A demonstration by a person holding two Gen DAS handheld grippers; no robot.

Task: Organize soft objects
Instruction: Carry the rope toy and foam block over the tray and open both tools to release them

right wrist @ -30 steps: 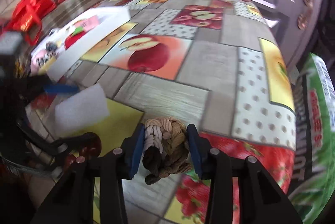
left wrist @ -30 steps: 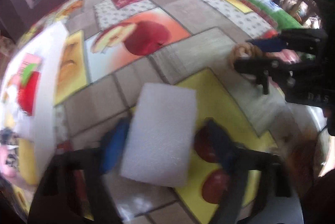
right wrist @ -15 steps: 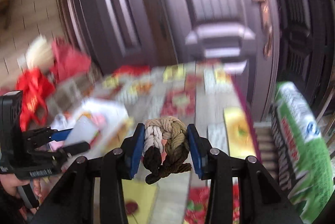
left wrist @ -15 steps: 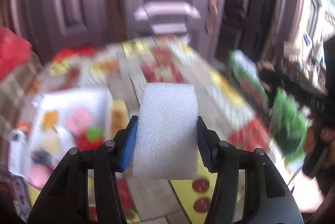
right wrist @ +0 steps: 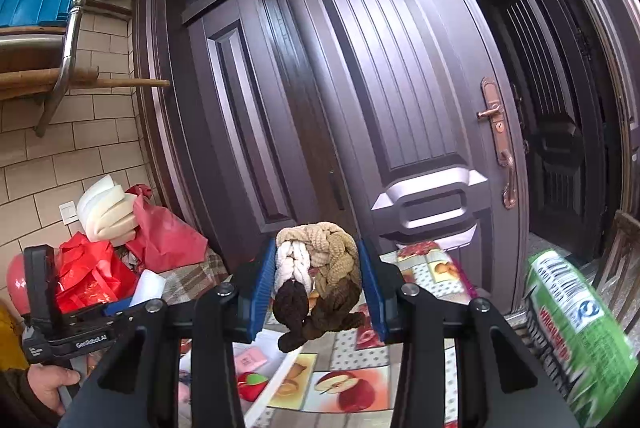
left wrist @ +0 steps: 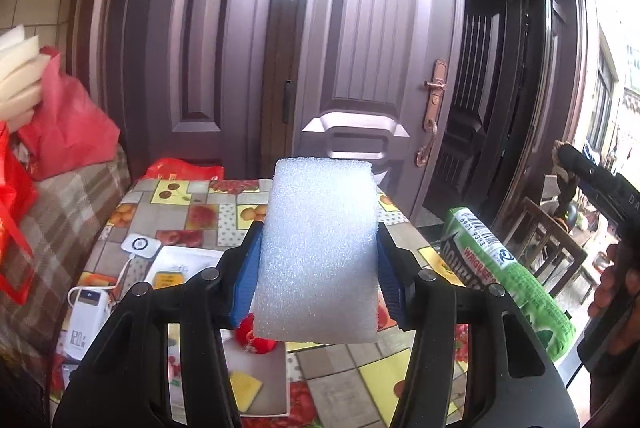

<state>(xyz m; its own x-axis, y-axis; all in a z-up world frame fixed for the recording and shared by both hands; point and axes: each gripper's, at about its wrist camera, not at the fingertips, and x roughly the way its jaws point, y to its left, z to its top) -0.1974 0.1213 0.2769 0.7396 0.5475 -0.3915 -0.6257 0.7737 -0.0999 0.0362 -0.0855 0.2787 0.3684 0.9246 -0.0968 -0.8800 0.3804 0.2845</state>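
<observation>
Left gripper (left wrist: 318, 264) clamping white foam block (left wrist: 318, 252) between blue pads, holding it upright in air above fruit-print tablecloth (left wrist: 192, 212). Right gripper (right wrist: 318, 284) squeezing braided rope knot (right wrist: 316, 276), cream, tan and brown strands, also raised over table. White tray (left wrist: 264, 360) lying below foam. Green sack (left wrist: 508, 272) leaning at table's right edge. Dark double door (right wrist: 400, 108) filling background.
</observation>
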